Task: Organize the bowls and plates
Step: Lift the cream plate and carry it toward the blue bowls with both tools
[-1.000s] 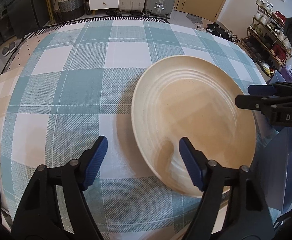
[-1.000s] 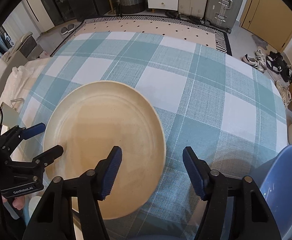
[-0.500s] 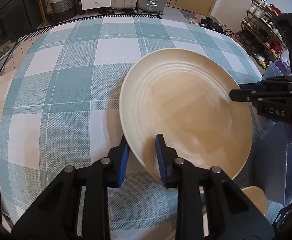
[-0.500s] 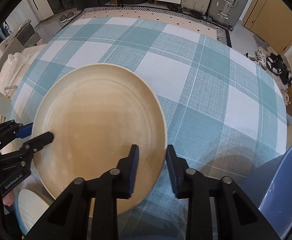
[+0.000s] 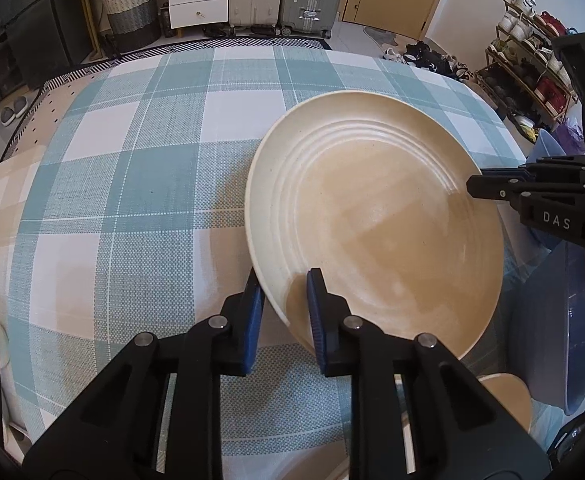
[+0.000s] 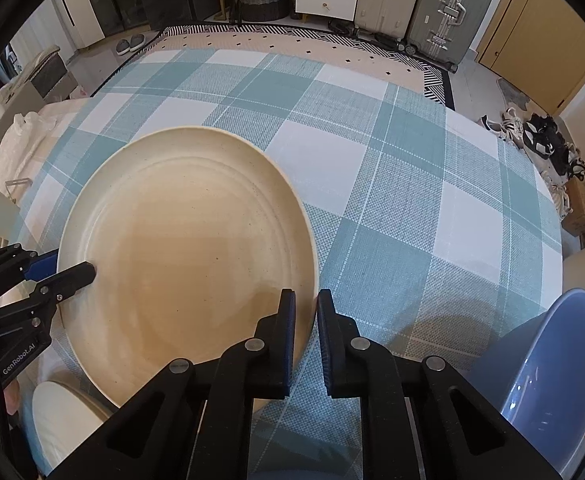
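A large cream plate (image 5: 372,216) with ringed grooves hangs just above the checked tablecloth (image 5: 132,200), held at two opposite edges. My left gripper (image 5: 283,280) is closing the last bit on the plate's near left rim, one blue pad under it and one on top. In the right wrist view my right gripper (image 6: 306,296) is closing the same way on the right rim of the plate (image 6: 184,240). Each gripper shows in the other's view: the right gripper (image 5: 476,184) at the far rim, the left gripper (image 6: 68,266) at the left rim.
A blue bowl (image 6: 552,380) sits at the table's near right corner. A small cream dish (image 6: 64,412) lies below the plate's near edge. The blue-and-white cloth (image 6: 392,200) stretches far beyond the plate. Suitcases, drawers and a shoe rack stand past the table.
Both grippers went from wide open to shut on opposite rims of the cream plate. The plate now sits a little higher, and the small cream dish beneath it has come into view.
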